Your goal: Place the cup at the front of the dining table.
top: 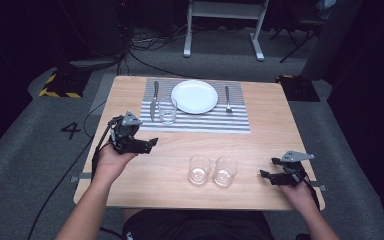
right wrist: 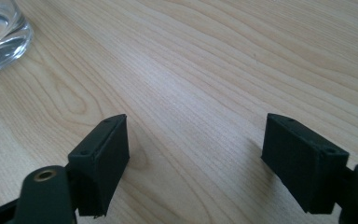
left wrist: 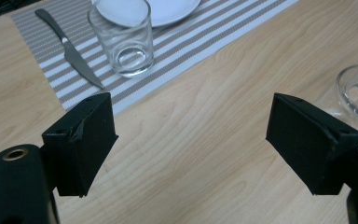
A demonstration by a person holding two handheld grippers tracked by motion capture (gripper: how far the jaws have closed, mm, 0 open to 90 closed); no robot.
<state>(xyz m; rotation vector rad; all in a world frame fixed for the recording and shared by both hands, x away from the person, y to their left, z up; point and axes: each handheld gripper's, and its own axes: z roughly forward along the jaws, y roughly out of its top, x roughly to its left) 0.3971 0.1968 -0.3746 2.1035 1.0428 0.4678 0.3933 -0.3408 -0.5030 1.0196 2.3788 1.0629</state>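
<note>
High view: left gripper (top: 152, 144) hovers over the wooden table (top: 265, 150), jaws spread, empty, pointing right toward two glasses (top: 213, 170) standing upright side by side, touching, near the front edge. Right gripper (top: 266, 169) sits low just right of them, jaws apart, nothing between. Third glass (left wrist: 123, 37) stands upright on the striped mat (top: 230, 122), between knife (top: 154, 101) and plate (top: 194, 96). Grey floor, dark room.

White numeral 4 (top: 70, 131) on the grey floor left of the table, no other readable text
</note>
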